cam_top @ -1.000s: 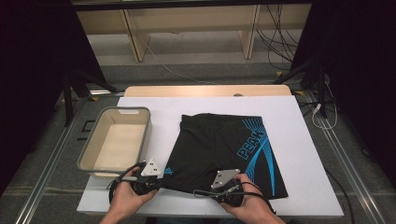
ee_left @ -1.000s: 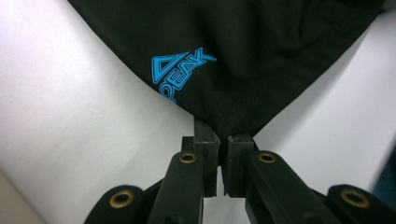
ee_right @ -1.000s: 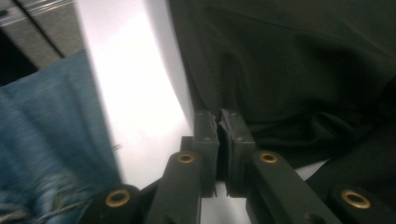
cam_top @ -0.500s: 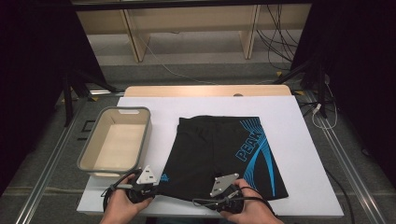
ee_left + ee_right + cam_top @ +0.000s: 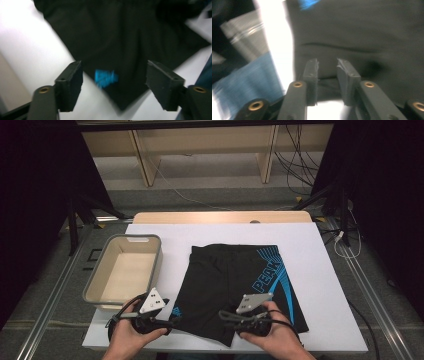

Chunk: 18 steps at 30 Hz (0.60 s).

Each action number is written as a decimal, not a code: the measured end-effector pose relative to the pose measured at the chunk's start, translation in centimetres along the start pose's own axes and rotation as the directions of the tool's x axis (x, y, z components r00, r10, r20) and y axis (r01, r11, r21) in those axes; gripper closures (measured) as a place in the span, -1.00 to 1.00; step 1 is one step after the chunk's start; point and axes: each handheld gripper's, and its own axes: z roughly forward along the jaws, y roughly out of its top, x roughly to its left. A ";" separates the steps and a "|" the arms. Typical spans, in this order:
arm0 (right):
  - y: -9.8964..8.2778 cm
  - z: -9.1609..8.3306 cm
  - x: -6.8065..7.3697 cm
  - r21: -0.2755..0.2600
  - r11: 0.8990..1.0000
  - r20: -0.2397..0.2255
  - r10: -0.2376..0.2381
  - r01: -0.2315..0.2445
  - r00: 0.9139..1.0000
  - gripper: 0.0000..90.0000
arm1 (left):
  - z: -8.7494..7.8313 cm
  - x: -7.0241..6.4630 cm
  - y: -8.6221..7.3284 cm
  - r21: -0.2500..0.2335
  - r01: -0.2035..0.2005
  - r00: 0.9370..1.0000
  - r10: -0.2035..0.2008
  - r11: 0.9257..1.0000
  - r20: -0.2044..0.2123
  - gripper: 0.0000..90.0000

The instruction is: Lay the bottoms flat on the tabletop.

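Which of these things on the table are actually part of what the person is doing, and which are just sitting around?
In use:
- black shorts with blue print, lying flat on the white table
- left gripper, jaws just opened, standing wide above the hem
- right gripper, jaws just parted a little, nothing between them

Lying about:
- empty grey bin left of the shorts
- cables on the floor

The shorts (image 5: 235, 280) are matt black cloth with a smooth blue print. The bin (image 5: 125, 270) looks like plastic, perhaps matt. The table (image 5: 330, 270) is smooth white.
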 end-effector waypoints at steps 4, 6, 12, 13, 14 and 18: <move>-0.8 -0.9 -2.8 -0.013 0.994 0.137 0.111 -0.110 0.984 0.87 | 1.4 -0.2 1.0 -0.003 0.001 1.000 -0.001 1.000 -0.017 -0.09; -1.3 -0.8 -3.6 0.010 0.989 0.149 0.144 -0.147 0.978 0.96 | 2.6 0.0 1.0 0.032 -0.002 1.000 0.002 0.999 -0.016 0.27; -2.4 0.5 -3.5 0.108 0.983 0.129 0.137 -0.152 0.982 1.00 | 4.9 0.0 -0.2 0.100 0.014 1.000 -0.012 0.995 -0.013 0.73; -2.5 0.7 -3.3 0.112 0.984 0.132 0.126 -0.141 0.983 1.00 | 5.0 0.0 -0.4 0.098 0.011 1.000 -0.009 0.995 -0.016 0.74; -2.6 0.8 -3.1 0.123 0.983 0.133 0.123 -0.140 0.983 1.00 | 5.0 0.1 -0.5 0.088 0.016 1.000 -0.015 0.996 -0.013 0.75; -2.6 0.5 -2.8 0.125 0.985 0.126 0.101 -0.117 0.987 1.00 | 4.9 -0.1 -0.8 0.032 0.021 1.000 -0.021 0.999 -0.016 0.73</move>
